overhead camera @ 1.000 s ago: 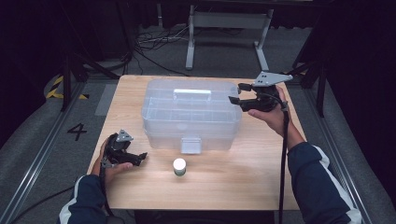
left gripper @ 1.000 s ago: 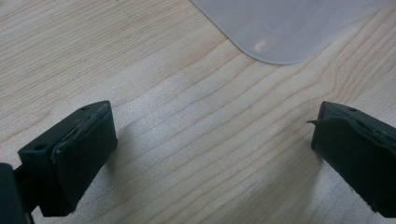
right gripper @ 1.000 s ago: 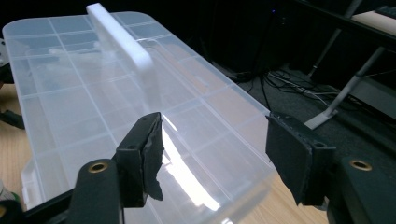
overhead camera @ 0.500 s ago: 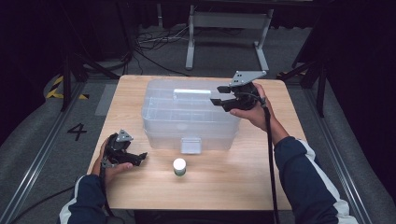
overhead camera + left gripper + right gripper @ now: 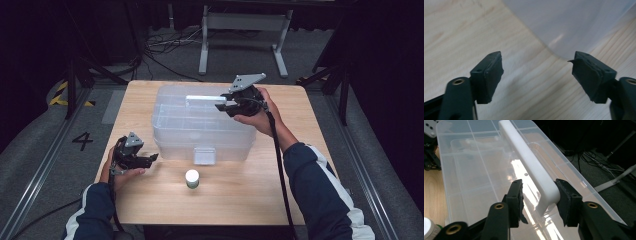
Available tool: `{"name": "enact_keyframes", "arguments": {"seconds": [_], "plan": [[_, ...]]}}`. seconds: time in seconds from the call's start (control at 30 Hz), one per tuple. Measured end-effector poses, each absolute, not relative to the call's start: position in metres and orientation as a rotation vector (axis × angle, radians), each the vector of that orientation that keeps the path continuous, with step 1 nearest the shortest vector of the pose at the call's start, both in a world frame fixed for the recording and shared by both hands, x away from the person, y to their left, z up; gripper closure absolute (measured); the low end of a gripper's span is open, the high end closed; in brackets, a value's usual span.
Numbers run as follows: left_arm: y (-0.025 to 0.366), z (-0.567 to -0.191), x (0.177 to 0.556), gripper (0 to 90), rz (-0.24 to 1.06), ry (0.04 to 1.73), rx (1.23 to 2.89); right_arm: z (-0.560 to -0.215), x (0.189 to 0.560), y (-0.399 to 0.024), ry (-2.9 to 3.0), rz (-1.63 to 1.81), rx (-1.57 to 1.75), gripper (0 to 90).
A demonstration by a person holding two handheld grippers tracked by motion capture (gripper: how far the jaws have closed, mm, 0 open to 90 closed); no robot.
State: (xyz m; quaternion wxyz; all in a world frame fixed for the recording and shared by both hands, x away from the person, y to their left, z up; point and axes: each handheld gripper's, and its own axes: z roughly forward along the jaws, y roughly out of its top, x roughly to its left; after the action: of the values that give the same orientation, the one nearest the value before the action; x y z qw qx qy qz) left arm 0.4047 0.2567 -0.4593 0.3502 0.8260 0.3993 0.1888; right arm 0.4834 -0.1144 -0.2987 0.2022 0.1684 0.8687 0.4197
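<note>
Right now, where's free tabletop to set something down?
Bare wood on the table: the front right, between the small jar and the right edge, and a strip right of the clear box. Crowded: front left, where the left gripper sits by the box corner.

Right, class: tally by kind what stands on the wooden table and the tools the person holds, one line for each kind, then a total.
Clear plastic storage box with a white handle: 1
Small white-capped bottle: 1
Hand-held grippers, left gripper and right gripper: 2
Total: 4
</note>
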Motion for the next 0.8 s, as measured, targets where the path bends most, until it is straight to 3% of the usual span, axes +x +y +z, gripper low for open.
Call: {"name": "enact_keyframes", "arguments": {"seconds": [0.07,0.2,0.4,0.53,0.8], "plan": [[0.255,-0.456,0.405,25.6,0.492,1.015,2.134,-0.299,0.484,-0.114,2.428,1.165,0.472,60.8],[0.248,-0.446,0.403,24.4,0.479,0.926,2.127,-0.300,0.486,-0.112,2.408,1.134,0.499,70.5],[0.232,-0.438,0.404,26.6,0.463,0.861,2.111,-0.300,0.484,-0.109,2.395,1.081,0.488,71.8],[0.222,-0.433,0.407,19.0,0.486,0.866,2.124,-0.299,0.483,-0.109,2.394,1.056,0.472,72.7],[0.217,-0.431,0.405,21.9,0.467,0.847,2.124,-0.300,0.480,-0.119,2.391,1.061,0.470,73.0]]}}
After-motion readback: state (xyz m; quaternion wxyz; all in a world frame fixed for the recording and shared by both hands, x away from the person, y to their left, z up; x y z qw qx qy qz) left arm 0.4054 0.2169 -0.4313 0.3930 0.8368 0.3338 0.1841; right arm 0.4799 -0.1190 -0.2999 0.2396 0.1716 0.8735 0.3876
